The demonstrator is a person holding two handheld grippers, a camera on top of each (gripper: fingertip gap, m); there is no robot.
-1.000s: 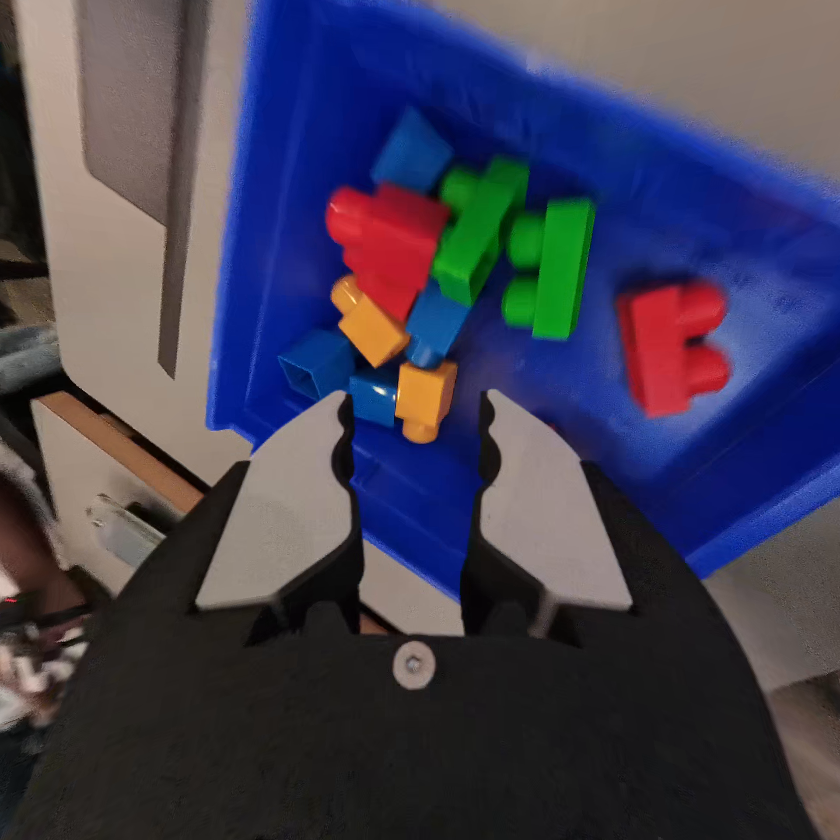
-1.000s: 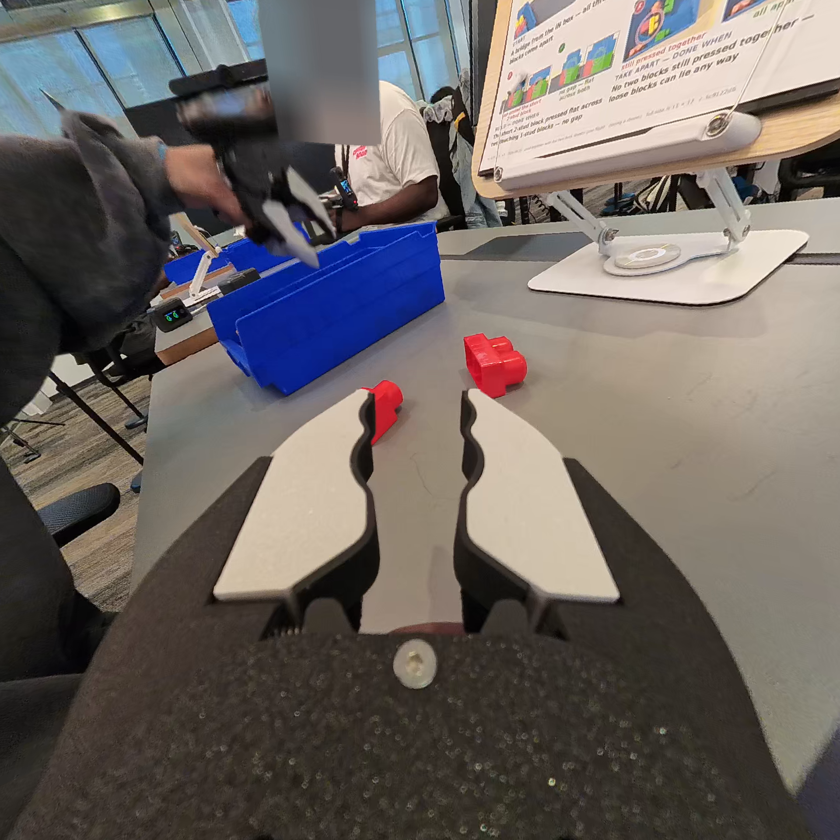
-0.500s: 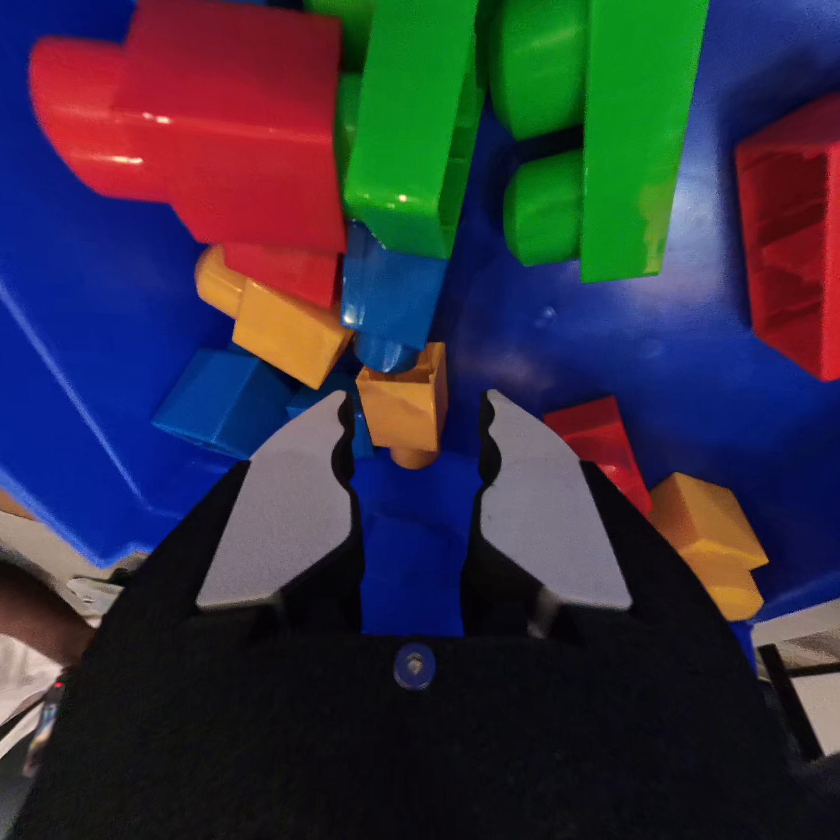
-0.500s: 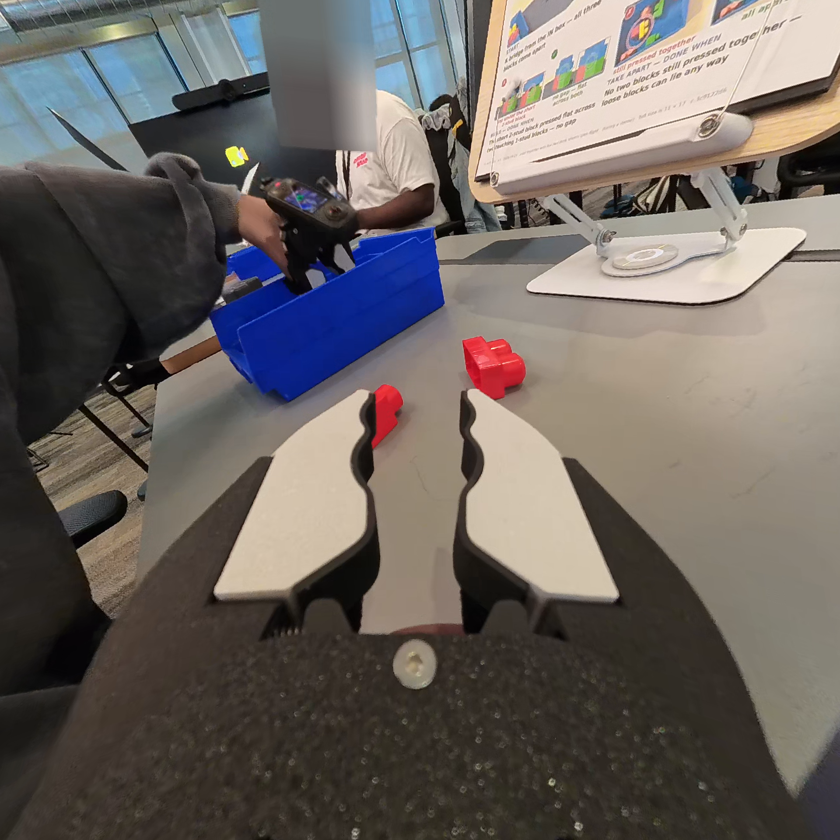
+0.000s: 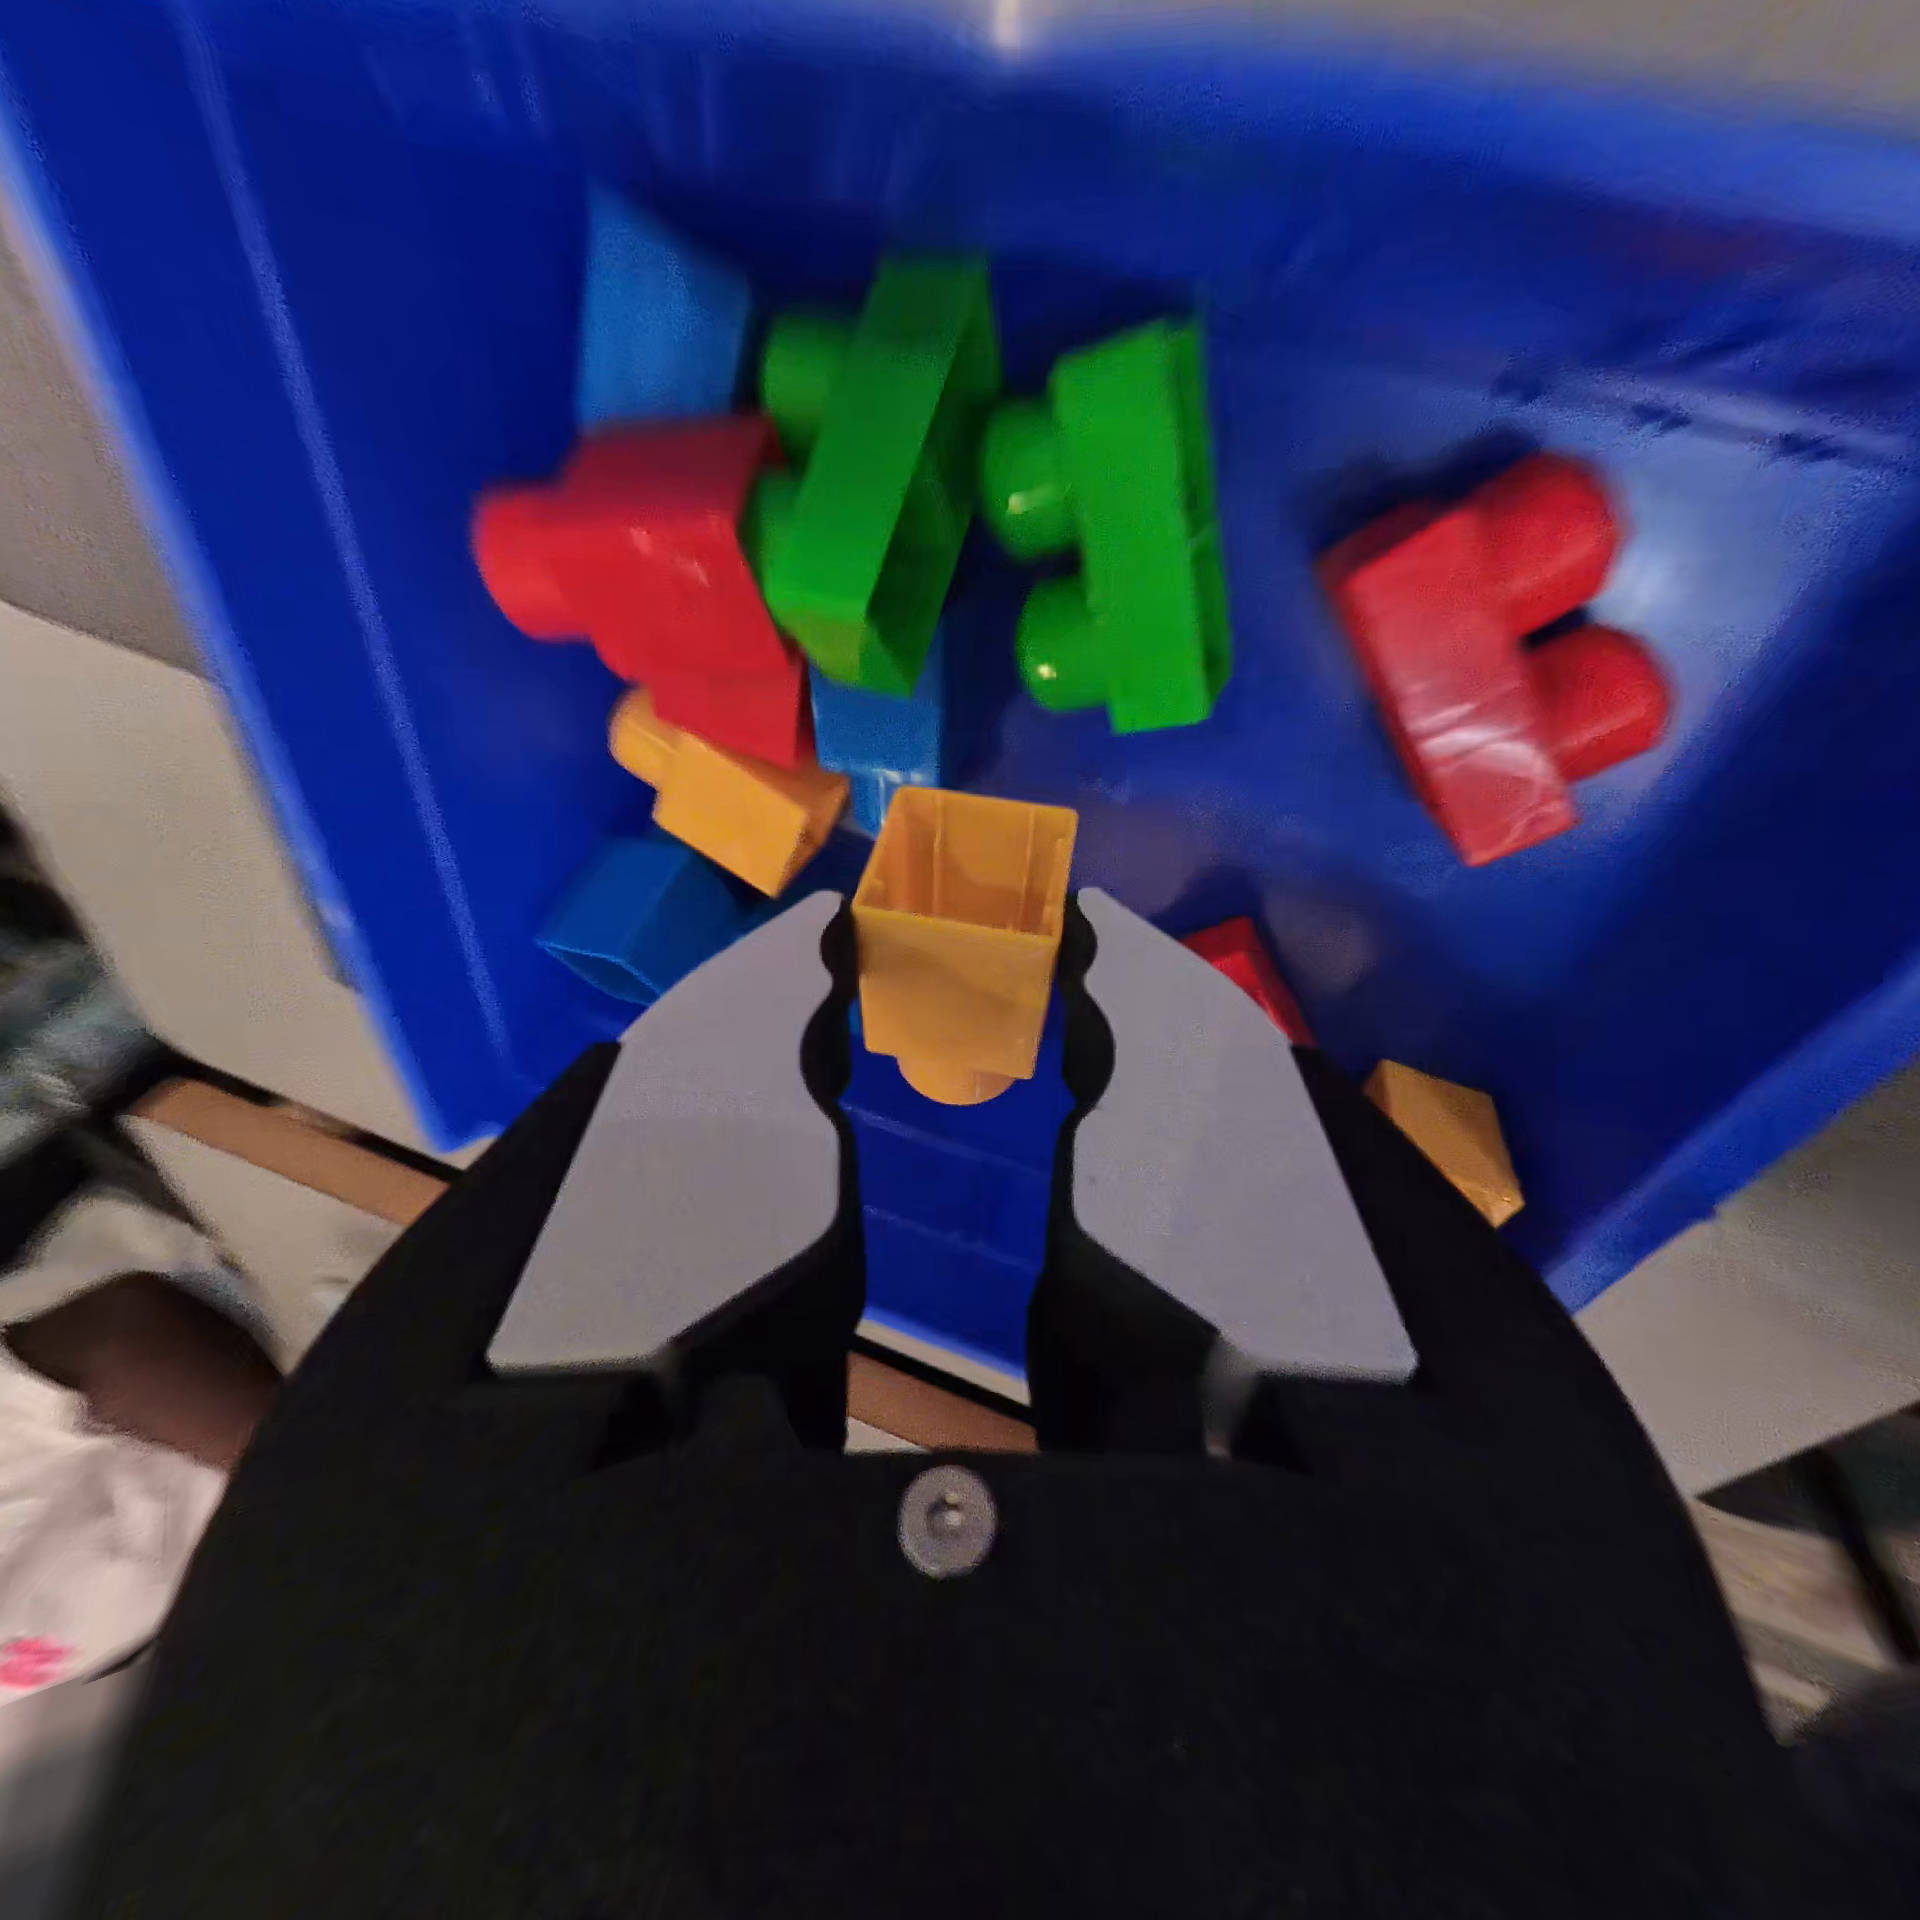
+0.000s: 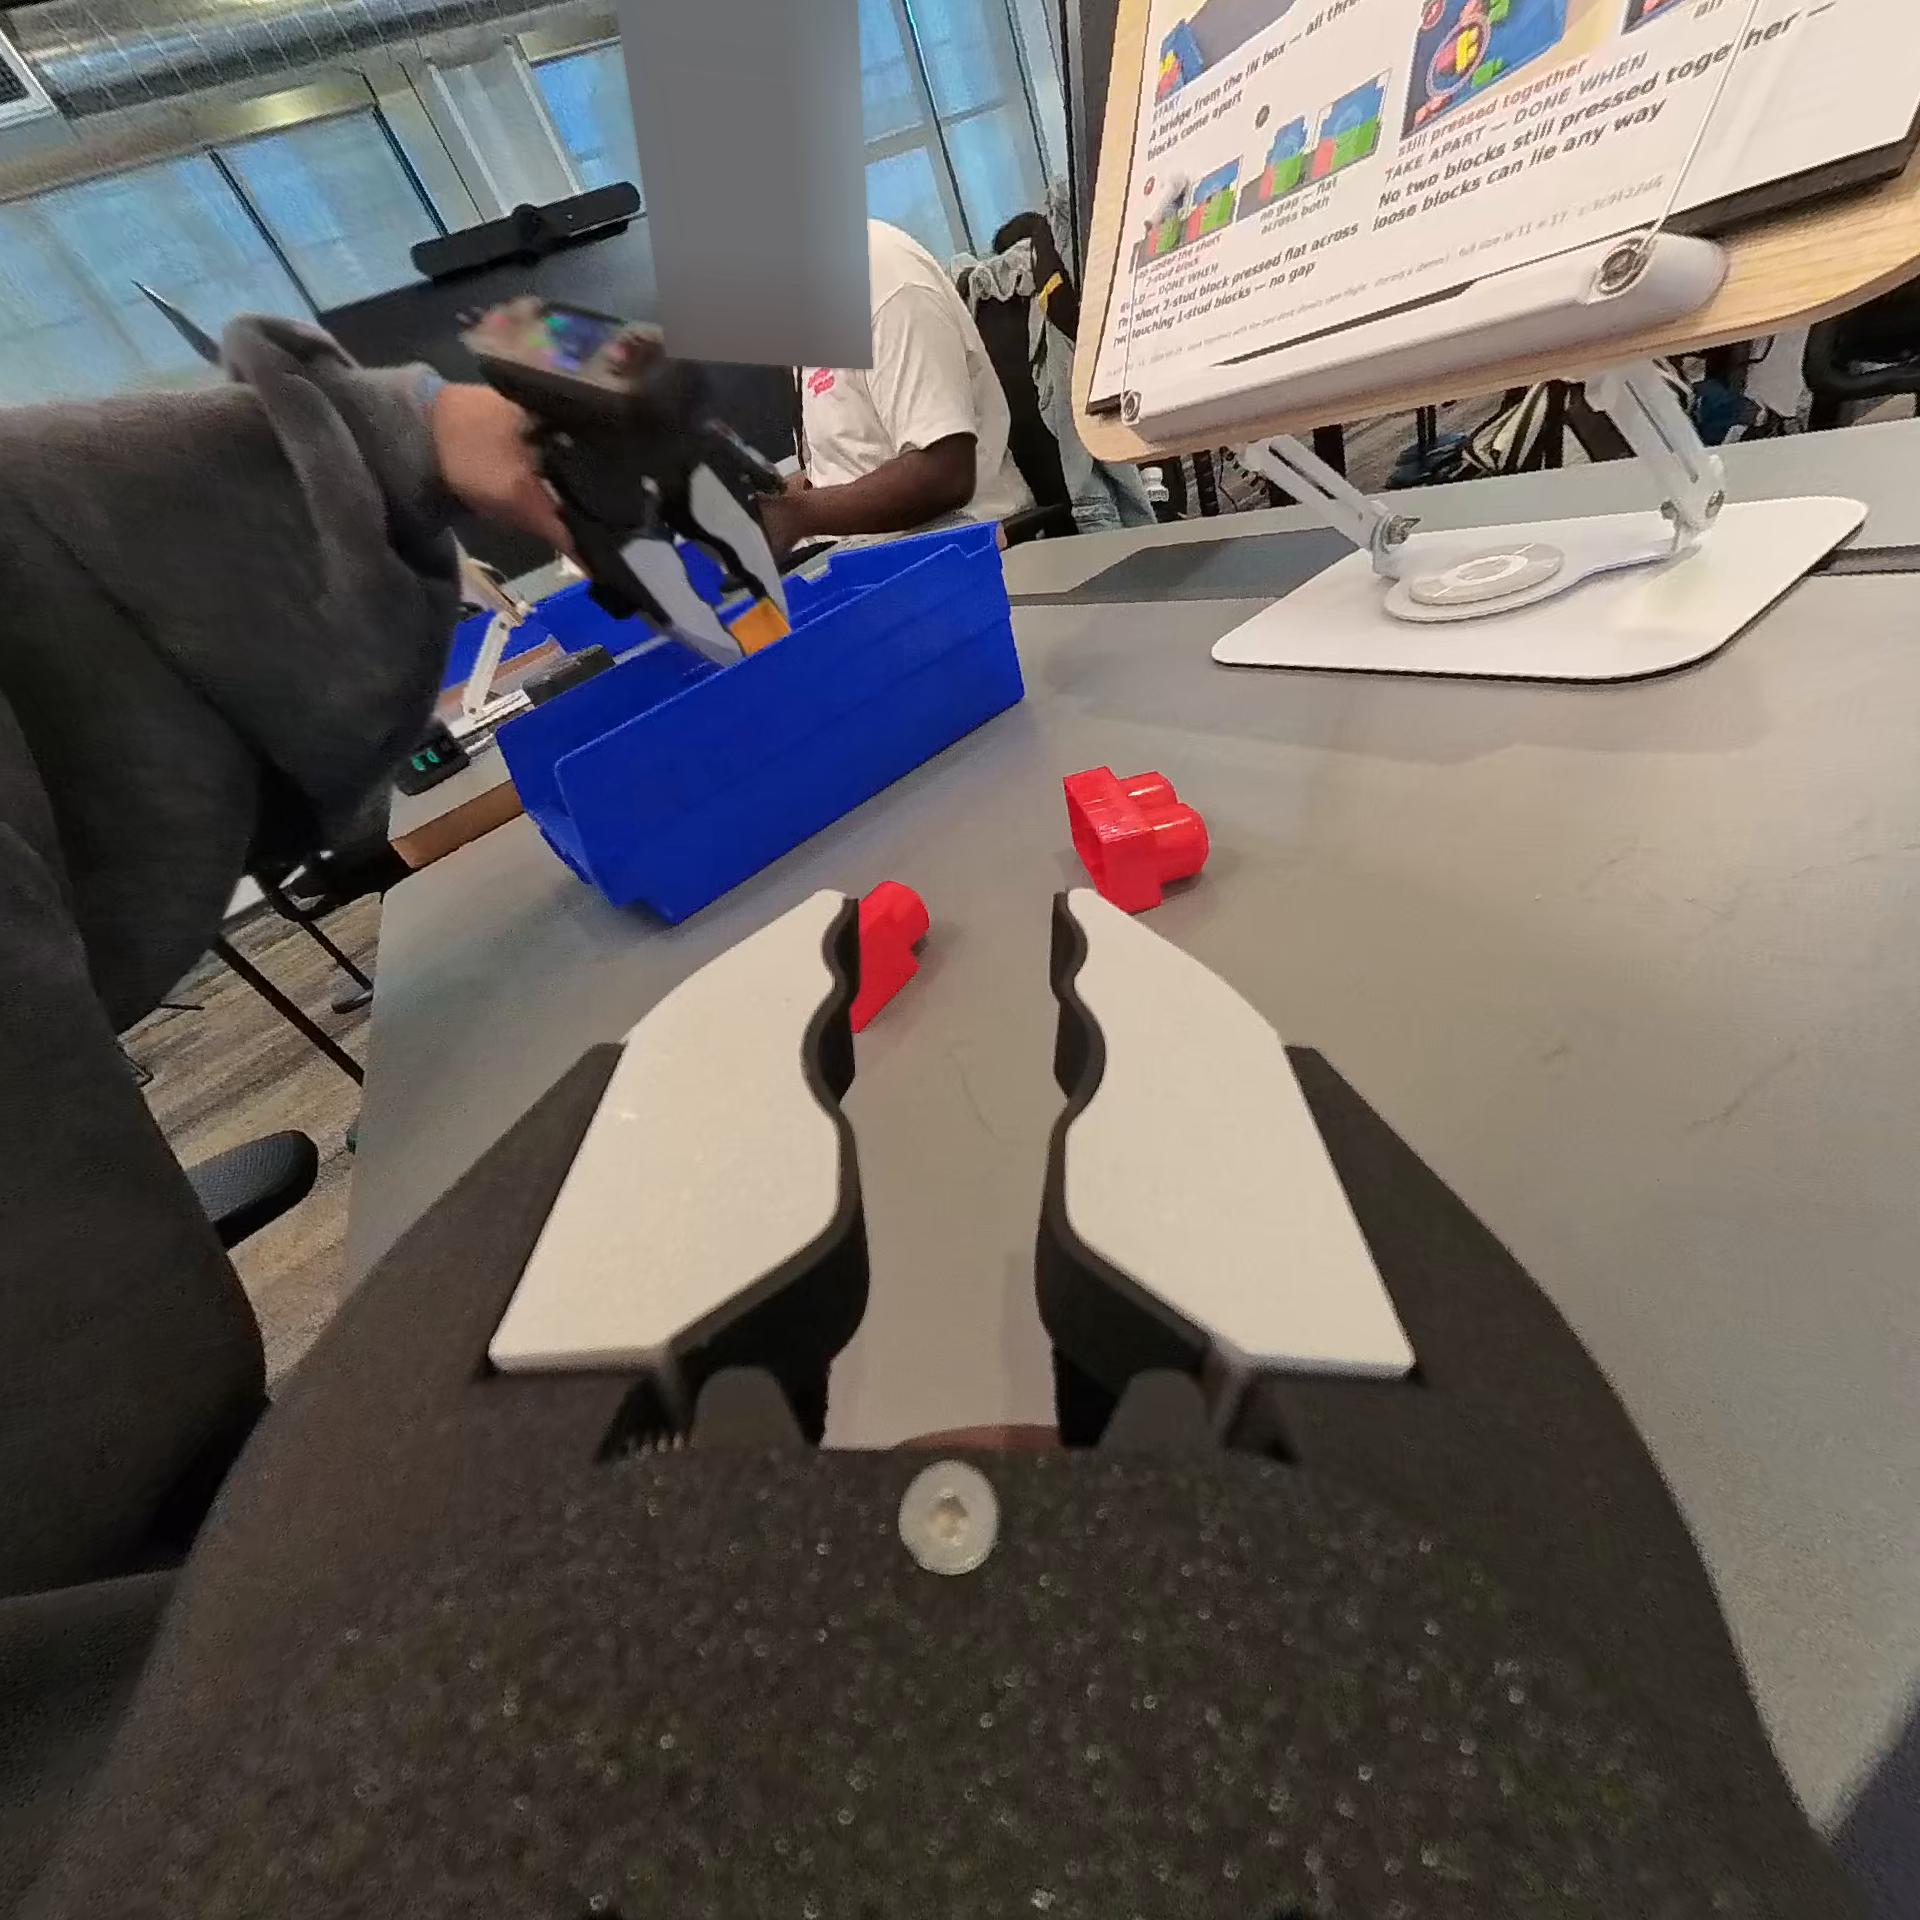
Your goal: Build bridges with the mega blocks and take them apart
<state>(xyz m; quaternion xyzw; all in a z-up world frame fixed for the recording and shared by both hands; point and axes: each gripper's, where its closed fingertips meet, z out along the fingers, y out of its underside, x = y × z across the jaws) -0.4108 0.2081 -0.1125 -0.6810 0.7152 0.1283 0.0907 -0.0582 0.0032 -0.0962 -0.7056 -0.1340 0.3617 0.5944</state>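
My left gripper (image 5: 954, 925) is shut on a small orange one-stud block (image 5: 961, 961), hollow side facing away, held above the blue bin (image 5: 1558, 291). In the bin lie two green blocks (image 5: 1132, 520), red blocks (image 5: 1475, 644), blue blocks and other orange blocks (image 5: 727, 795). In the right wrist view the left gripper (image 6: 743, 623) holds the orange block (image 6: 762, 627) just over the blue bin (image 6: 769, 727). My right gripper (image 6: 951, 914) is open and empty above the grey table (image 6: 1455, 987). A small red block (image 6: 883, 945) lies by its left fingertip. A two-stud red block (image 6: 1132, 836) lies farther right.
A white stand (image 6: 1538, 592) holding an instruction board (image 6: 1455, 156) is at the table's far right. The table's left edge (image 6: 374, 1039) drops to the floor and a chair. A person in a white shirt (image 6: 914, 374) sits behind the bin.
My left gripper closed on the orange block and lifted it up out of the bin. The right gripper has stayed in place.
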